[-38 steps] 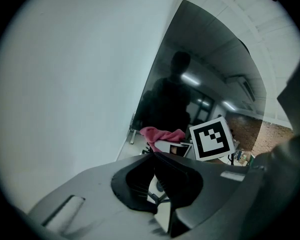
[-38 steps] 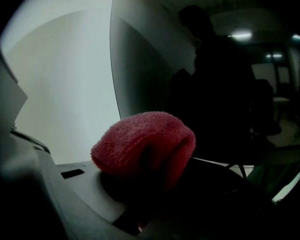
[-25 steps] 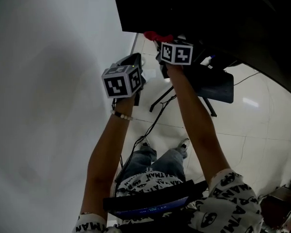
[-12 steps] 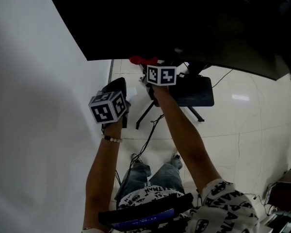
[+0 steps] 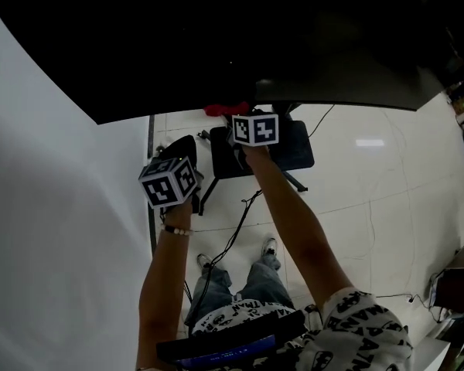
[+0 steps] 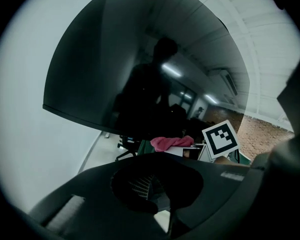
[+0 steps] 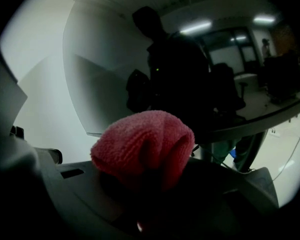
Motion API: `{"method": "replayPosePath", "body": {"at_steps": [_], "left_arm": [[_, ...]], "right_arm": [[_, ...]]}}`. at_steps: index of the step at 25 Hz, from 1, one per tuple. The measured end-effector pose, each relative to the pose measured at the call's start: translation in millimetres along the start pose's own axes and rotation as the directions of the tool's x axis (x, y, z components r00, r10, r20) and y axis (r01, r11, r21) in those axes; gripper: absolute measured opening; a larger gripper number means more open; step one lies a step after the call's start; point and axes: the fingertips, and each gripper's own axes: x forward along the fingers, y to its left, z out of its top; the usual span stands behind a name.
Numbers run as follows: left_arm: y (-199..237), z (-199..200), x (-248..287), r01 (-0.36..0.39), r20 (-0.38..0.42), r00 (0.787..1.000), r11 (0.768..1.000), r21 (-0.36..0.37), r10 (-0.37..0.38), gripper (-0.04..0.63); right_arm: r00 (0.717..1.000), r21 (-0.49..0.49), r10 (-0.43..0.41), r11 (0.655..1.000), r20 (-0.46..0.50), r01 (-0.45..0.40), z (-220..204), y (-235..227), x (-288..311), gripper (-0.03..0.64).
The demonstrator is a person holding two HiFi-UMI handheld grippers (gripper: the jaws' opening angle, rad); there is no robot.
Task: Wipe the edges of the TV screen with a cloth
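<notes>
**Red cloth (image 5: pixel 226 110) up at the TV screen (image 5: pixel 255 37)**

Your right gripper (image 5: pixel 233 119) has its fingers clamped on the red cloth, right at the TV screen's lower edge. Your left gripper (image 5: pixel 184 147) hangs just beside, fingers together, empty. The lettering on your shirt (image 5: pixel 363 323) is too broken to read.

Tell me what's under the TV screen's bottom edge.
Just below the edge of the TV screen is the red cloth, clamped in the right gripper. A black legged base and a cable sit on the tiled floor. Its upper part is covered by the screen.
</notes>
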Motion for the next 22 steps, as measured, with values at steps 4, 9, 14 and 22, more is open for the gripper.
{"method": "replayPosePath", "body": {"at_steps": [4,9,14,22], "left_arm": [[-40,-8,20,0.034,-0.023,0.999,0.999,0.006,-0.034,0.002],[-81,-25,45,0.070,-0.049,0.996,0.997,0.017,-0.069,0.002],[-120,-36,65,0.093,-0.075,0.993,0.995,0.042,-0.089,0.002],[-185,-50,100,0.112,-0.103,0.989,0.992,0.059,-0.106,0.002]], "right_arm": [[0.999,0.039,-0.032,0.999,0.010,0.032,2,-46,-31,0.046],[0.998,0.032,-0.060,0.998,0.005,0.059,0,-93,-57,0.046],[0.996,0.052,-0.087,0.995,0.012,0.087,0,-135,-82,0.046],[0.993,0.077,-0.121,0.990,0.013,0.120,5,-210,-131,0.046]]}}
